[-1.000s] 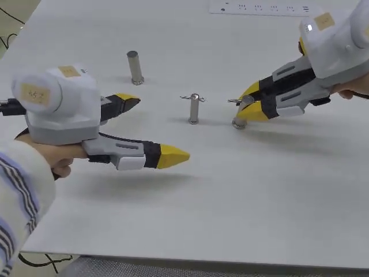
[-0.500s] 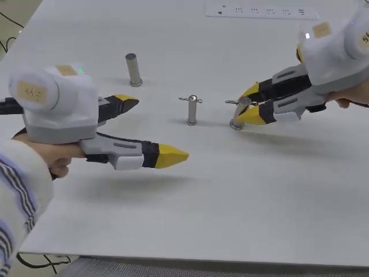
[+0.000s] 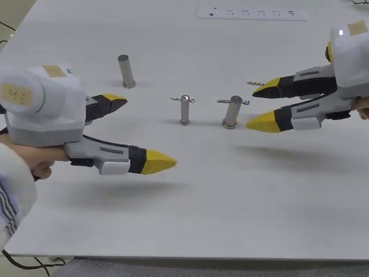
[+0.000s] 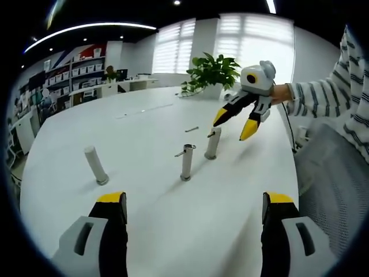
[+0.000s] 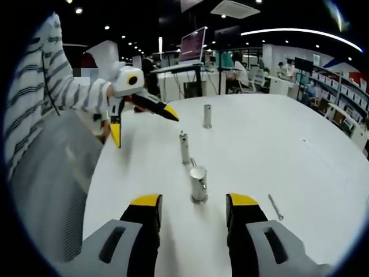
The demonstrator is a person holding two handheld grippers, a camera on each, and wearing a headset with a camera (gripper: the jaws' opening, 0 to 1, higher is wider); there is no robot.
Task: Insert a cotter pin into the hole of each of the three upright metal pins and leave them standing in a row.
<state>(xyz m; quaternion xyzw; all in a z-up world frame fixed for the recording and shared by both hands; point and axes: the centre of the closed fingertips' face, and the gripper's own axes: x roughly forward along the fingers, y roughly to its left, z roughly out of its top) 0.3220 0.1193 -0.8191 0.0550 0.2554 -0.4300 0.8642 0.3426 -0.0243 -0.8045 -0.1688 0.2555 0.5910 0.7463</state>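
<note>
Over on the white table [image 3: 190, 208], the head view has all three metal pins upright. The middle pin [image 3: 184, 111] has a cotter pin [image 3: 174, 99] poking crosswise through near its top, and the right-hand pin [image 3: 232, 112] has one the same way. The bare pin [image 3: 124, 71] stands well apart, off to the left and farther back, so the row is kinda crooked. A loose cotter pin [image 3: 255, 83] lies flat on the table behind the right tool [image 3: 252, 108].

The right tool has its jaws spread with nothing in them, tips just beside the right-hand pin but not touching. Its own view puts that pin dead ahead between the jaws, shiny flat top and all.

The left tool [image 3: 149, 131] is wide open too and empty, hovering over the near side of the table, well clear of the pins.

View-specific stuff: the head view gets a power strip [image 3: 251, 12] at the far edge. The left gripper view gets a potted plant [image 4: 210, 72] and window blinds past the table. The right gripper view gets a striped sleeve [image 5: 52, 86] and office desks in the back.
</note>
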